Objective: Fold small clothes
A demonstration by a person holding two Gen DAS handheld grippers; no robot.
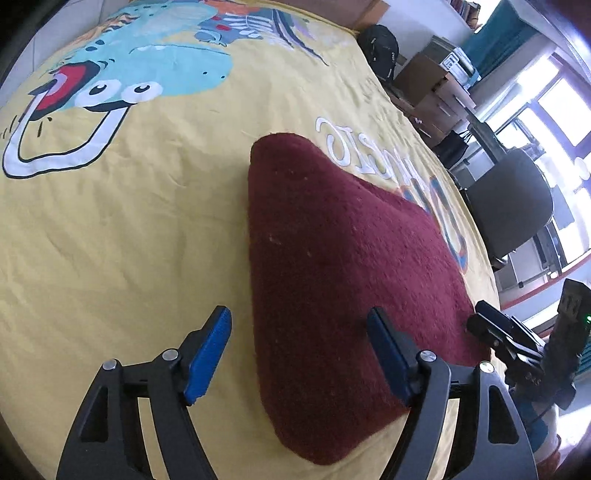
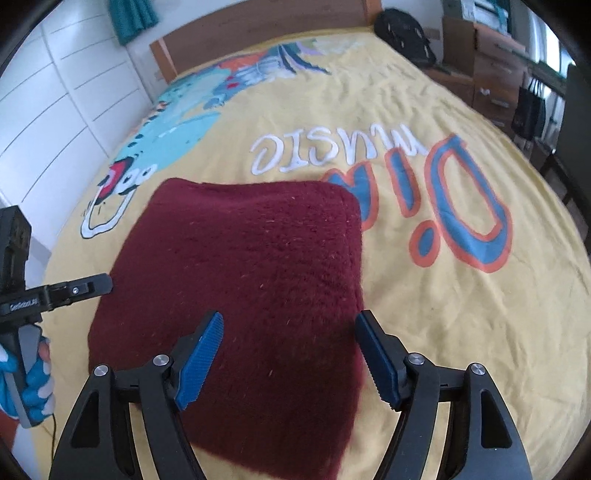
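Observation:
A dark red fleece garment [image 1: 332, 266] lies folded flat on the yellow bedspread [image 1: 129, 229]; it also shows in the right wrist view [image 2: 240, 277]. My left gripper [image 1: 299, 354] is open and empty, low over the garment's left edge, one finger on each side of that edge. My right gripper [image 2: 288, 354] is open and empty above the garment's near right corner. The right gripper shows in the left wrist view [image 1: 495, 328] at the garment's right side. The left gripper shows in the right wrist view [image 2: 88, 286] at the garment's left edge.
The bedspread [image 2: 443, 314] carries a cartoon print and large letters. A wooden headboard [image 2: 258, 26] stands at the far end. A black bag [image 1: 380, 48], cardboard boxes [image 1: 424, 85] and a dark chair [image 1: 513, 199] stand beside the bed on the right.

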